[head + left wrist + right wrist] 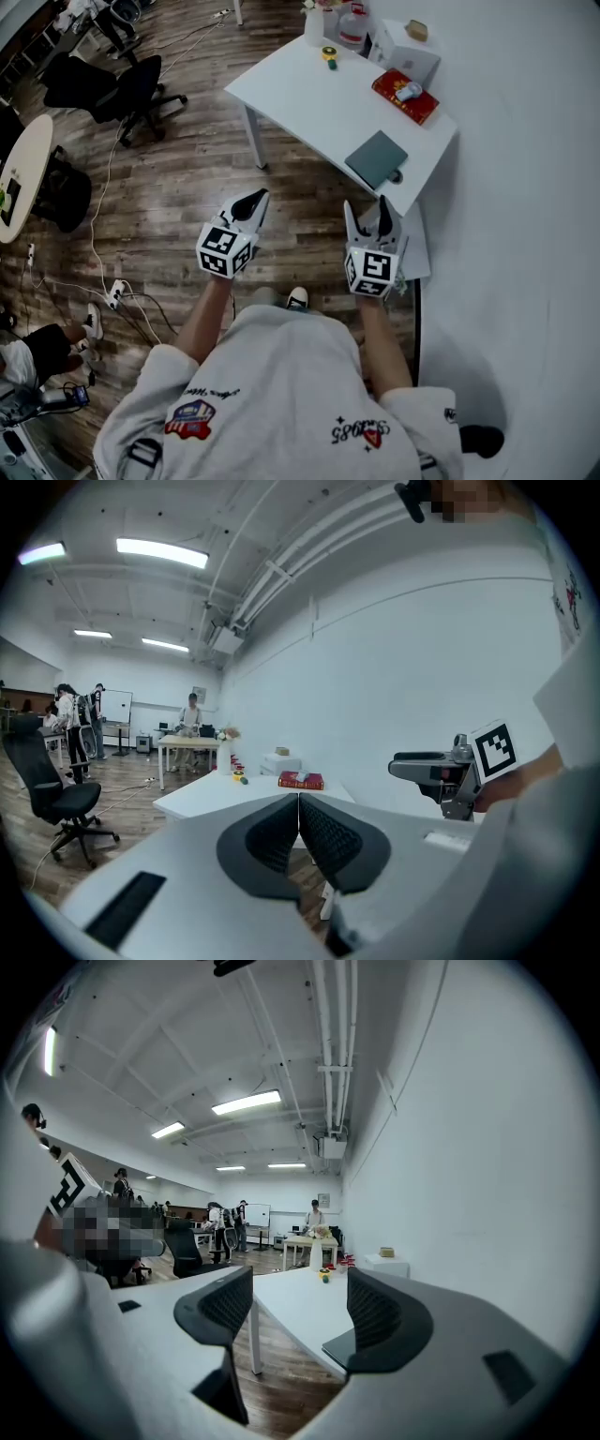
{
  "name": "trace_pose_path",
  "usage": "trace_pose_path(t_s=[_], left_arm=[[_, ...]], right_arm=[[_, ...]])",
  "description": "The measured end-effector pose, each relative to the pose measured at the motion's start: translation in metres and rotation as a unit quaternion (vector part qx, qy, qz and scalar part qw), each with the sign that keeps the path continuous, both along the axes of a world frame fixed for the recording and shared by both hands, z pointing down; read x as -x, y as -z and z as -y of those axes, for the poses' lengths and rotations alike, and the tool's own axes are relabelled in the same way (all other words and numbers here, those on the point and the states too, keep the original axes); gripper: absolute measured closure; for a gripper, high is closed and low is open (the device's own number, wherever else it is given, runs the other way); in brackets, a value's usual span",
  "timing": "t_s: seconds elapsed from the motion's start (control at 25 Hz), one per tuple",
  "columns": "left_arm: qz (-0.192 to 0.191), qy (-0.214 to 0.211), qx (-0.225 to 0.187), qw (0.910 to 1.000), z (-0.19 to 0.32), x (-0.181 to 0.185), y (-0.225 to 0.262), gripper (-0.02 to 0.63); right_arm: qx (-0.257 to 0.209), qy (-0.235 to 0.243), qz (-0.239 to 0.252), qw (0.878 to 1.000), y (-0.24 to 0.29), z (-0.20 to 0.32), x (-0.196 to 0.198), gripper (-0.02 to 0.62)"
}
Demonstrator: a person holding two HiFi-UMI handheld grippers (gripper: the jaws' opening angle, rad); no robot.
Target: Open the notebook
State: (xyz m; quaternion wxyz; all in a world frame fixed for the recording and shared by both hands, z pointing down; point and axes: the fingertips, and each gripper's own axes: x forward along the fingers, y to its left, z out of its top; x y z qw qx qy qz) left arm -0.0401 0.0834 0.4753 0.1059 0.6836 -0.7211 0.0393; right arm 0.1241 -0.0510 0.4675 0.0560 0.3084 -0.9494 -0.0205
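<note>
The notebook, dark grey-green and closed, lies flat near the front edge of the white table. Both grippers hang in the air short of the table, over the wood floor. My left gripper is shut, its pads pressed together with nothing between them. To its right, my right gripper stands open and empty just before the table's front edge. In the right gripper view the open gripper frames the table, and the notebook's corner shows beside the right jaw.
A red book with a small object on it, a white box, a bottle and a yellow-green item sit further back on the table. Black office chairs and cables are at the left. A white wall runs along the right.
</note>
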Motion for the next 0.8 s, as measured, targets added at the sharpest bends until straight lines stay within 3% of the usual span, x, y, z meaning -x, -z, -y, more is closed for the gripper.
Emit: trace_pose_path(t_s=[0.36,0.6,0.8], left_arm=[[-0.006,-0.039,0.006,0.9992,0.084,0.037,-0.015,0.601],[-0.009,-0.108,0.008,0.9940,0.169,0.058,-0.017,0.601],[-0.011,-0.191,0.010,0.9815,0.236,0.084,-0.010,0.601]], right_arm=[[0.007,-0.031,-0.015,0.999,-0.017,0.067,0.031,0.296],[0.011,-0.082,-0.025,0.996,-0.022,0.120,0.050,0.296],[0.018,-0.155,-0.038,0.987,-0.020,0.154,0.068,0.296]])
